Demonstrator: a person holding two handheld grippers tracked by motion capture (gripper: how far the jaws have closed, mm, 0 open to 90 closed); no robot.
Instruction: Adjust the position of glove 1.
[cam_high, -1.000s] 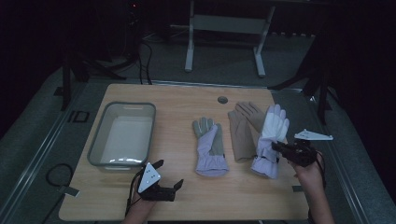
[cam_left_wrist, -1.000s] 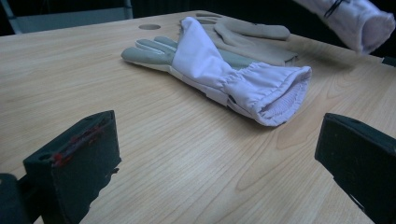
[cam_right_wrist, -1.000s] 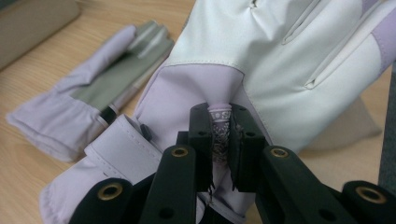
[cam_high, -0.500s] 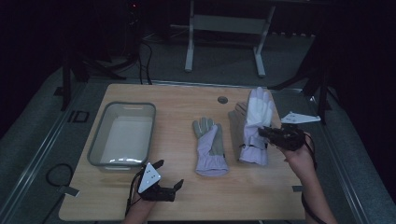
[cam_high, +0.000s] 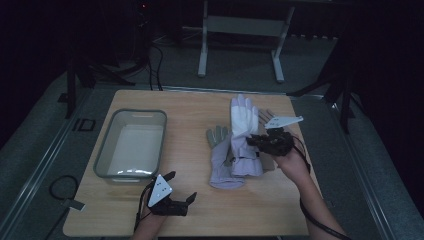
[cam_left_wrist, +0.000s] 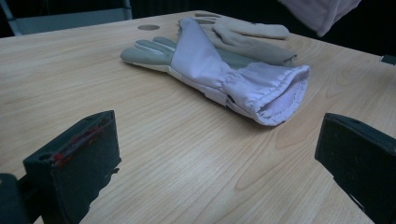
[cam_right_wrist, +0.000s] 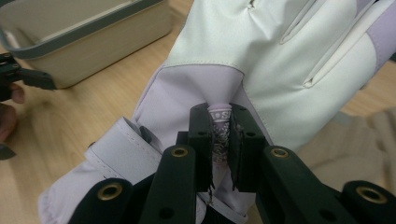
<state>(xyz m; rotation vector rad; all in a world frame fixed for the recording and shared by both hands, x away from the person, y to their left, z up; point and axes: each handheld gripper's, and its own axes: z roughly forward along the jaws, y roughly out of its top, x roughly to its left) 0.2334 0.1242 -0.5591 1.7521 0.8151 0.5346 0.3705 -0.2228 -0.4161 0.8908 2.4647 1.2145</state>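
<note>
Gloves are my job on this wooden table (cam_high: 200, 220). My right gripper (cam_right_wrist: 219, 135) pinches the soft white and purple glove (cam_high: 243, 122) tight and lifts it above the table, over the tan glove (cam_left_wrist: 252, 37). The purple and grey glove (cam_left_wrist: 210, 70) lies flat beside it. My left gripper (cam_high: 172, 200) waits wide open with nothing in it, near the grey plastic tub (cam_high: 131, 142). I think the work has only started: the tub is empty, so all three gloves are left to go.
</note>
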